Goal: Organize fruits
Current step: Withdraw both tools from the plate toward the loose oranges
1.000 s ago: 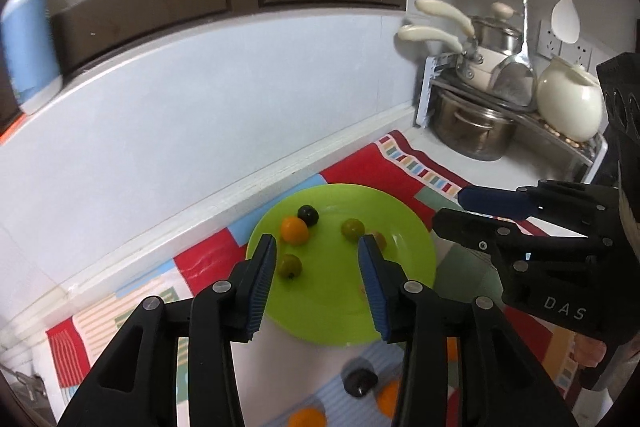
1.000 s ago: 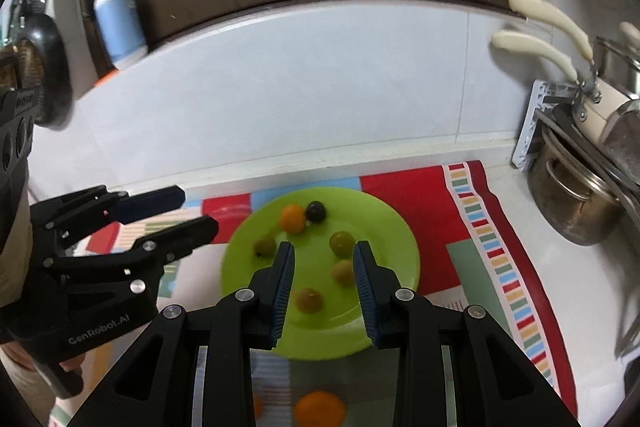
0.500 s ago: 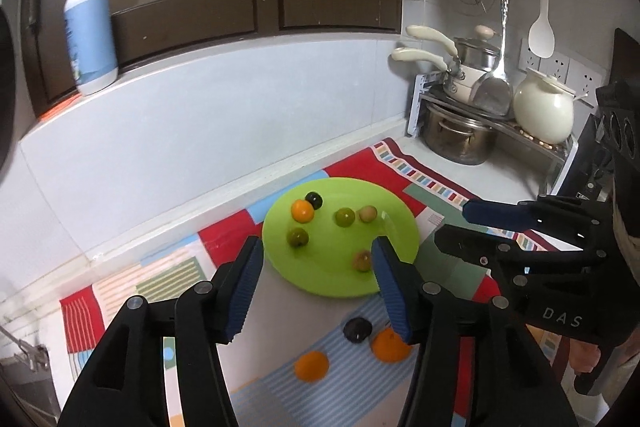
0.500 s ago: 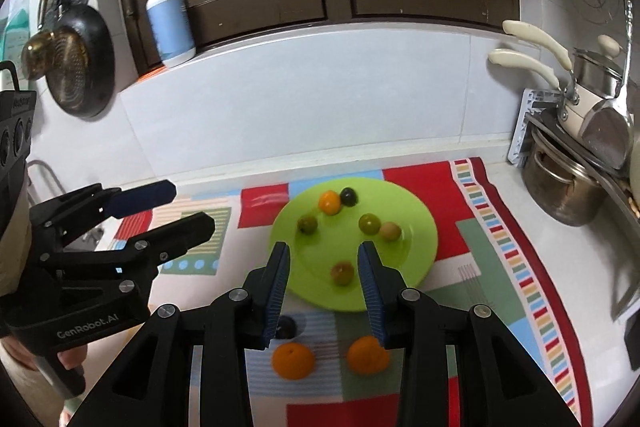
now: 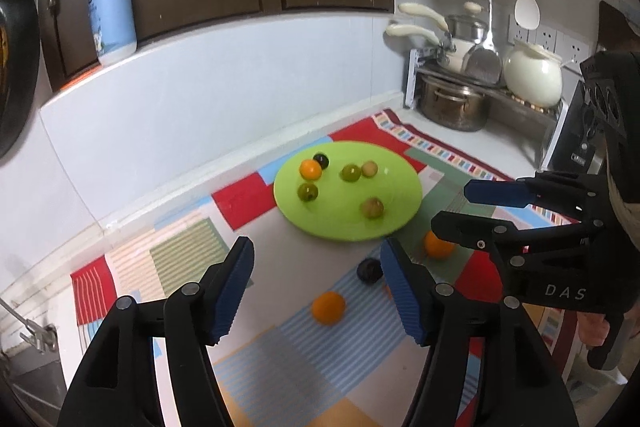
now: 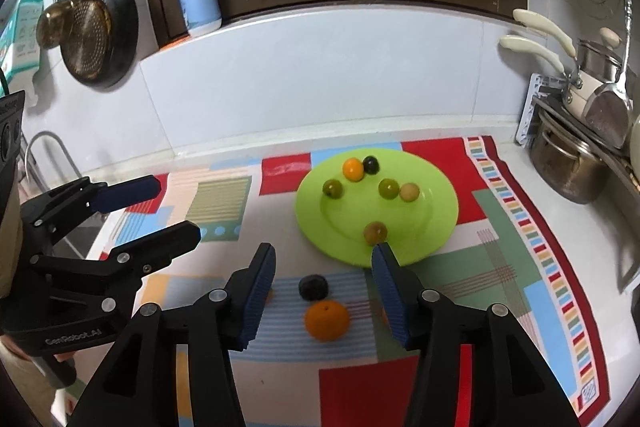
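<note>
Hovering over the mat: both grippers, side by side, angled down at the counter.
Left gripper (image 5: 316, 259): jaws have just been opening; they stand apart with nothing between the blue pads.
Right gripper (image 6: 323, 265): jaws have just been opening too; released, gripping no fruit.
Green plate (image 6: 436, 223): on the patchwork mat (image 6: 500, 259), near the back wall.
On the plate: a small orange fruit (image 6: 353, 169) touching a dark one (image 6: 371, 165), two green ones, two tan ones.
Off the plate: a dark plum (image 6: 313, 287) just beside an orange (image 6: 327, 319), on the mat in front of the plate.
Second orange (image 5: 439, 245): on the mat by the plate's near rim.
Right edge: stacked pots (image 5: 454, 103) on a rack.
</note>
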Tool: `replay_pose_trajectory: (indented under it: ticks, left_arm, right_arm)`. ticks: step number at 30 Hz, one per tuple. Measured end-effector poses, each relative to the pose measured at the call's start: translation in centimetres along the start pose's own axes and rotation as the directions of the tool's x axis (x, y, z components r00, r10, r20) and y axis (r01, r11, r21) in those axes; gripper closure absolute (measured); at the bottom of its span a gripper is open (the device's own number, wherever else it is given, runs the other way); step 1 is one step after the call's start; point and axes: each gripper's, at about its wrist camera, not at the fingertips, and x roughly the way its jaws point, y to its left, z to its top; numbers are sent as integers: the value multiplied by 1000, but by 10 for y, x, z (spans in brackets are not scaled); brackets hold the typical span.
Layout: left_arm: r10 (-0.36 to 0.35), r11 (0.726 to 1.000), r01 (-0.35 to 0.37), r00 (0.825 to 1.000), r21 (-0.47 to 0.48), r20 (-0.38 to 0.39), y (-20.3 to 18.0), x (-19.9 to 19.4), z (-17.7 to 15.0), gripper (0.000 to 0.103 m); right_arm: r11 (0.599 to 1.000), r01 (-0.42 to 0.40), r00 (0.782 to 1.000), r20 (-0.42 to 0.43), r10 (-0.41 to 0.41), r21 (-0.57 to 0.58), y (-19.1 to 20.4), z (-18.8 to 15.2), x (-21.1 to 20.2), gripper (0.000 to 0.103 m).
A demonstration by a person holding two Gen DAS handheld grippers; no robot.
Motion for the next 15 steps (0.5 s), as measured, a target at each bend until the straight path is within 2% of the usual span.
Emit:
replay_pose_trajectory:
  ticks: [15]
  left_arm:
    - [-36, 999, 38, 993, 24, -110, -2, 32, -34, 38]
  right_arm:
    - [1000, -2, 991, -134, 4, 17, 0, -34, 35, 52]
